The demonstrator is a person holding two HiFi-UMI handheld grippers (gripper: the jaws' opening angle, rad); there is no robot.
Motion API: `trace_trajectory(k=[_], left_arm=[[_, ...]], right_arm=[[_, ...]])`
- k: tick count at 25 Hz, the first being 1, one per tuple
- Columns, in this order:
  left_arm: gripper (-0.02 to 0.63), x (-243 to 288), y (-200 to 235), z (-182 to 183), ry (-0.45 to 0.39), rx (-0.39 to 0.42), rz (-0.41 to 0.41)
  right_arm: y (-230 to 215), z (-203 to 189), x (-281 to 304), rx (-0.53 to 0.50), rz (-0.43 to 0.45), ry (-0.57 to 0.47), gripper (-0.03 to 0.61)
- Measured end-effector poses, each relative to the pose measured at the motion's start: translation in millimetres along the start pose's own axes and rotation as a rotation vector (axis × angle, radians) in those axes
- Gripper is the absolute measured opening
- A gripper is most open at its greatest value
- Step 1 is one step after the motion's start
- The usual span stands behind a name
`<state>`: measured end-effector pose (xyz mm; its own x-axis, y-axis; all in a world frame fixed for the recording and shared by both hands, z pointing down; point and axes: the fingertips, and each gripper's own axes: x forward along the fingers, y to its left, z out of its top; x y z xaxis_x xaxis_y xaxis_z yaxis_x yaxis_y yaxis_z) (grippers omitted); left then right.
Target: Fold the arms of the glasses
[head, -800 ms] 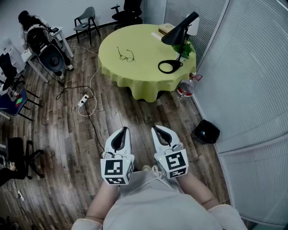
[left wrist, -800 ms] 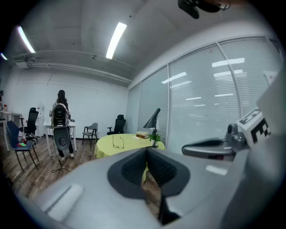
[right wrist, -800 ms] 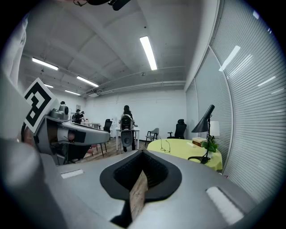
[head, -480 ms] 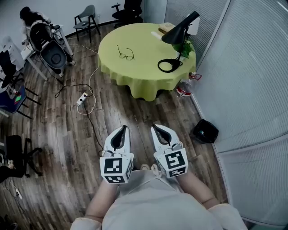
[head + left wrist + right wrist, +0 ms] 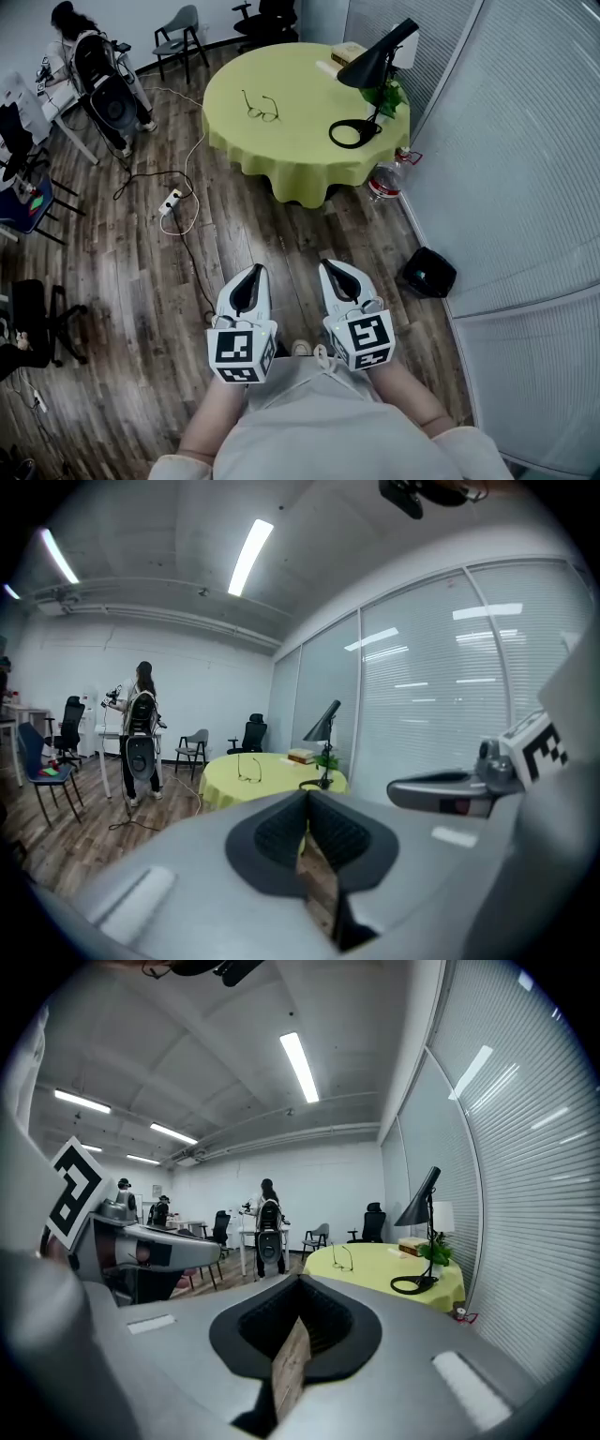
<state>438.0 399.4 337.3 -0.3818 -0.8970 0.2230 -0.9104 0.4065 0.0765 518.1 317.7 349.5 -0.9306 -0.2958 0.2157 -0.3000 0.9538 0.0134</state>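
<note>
Glasses (image 5: 262, 108): arms unfolded, lying on left part of round bench (image 5: 309, 159) with yellow-green cloth, well apart from both grippers. Black lamp (image 5: 367, 84), books (image 5: 345, 56), small plant (image 5: 390, 97): bench's right side. Left gripper (image 5: 253, 272), right gripper (image 5: 334, 268): side by side above wood floor (image 5: 141, 281), close to person's body. Fingers (image 5: 274, 832) of each gripper together, nothing between.

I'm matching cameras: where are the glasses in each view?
Head view: glasses upper centre, on the round table.
Left gripper view: left of centre, above the jaws.
Right gripper view: just right of centre.
Shared landmark: black desk lamp, right of them.
</note>
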Motion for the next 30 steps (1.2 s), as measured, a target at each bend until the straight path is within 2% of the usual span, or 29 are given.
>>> trace_trajectory(k=[6,12,17,24,30], left_arm=[[0.006,20,31,-6,0.02,-0.028,0.025],[0.006,53,90,-2,0.036,-0.036,0.044],[0.006,88,154,14,0.037,-0.057,0.036],[0.006,138,264,40,0.034,-0.102,-0.007],[0.006,170,360,51,0.05,-0.1,-0.023]], right_arm=[[1,-8,37,0.023,0.023,0.039,-0.002],[13,-2,101,0.03,0.037,0.065,-0.002],[26,12,166,0.032,0.03,0.084,-0.002],[49,37,272,0.046,-0.032,0.108,0.0],[76,50,356,0.07,-0.09,0.112,-0.001]])
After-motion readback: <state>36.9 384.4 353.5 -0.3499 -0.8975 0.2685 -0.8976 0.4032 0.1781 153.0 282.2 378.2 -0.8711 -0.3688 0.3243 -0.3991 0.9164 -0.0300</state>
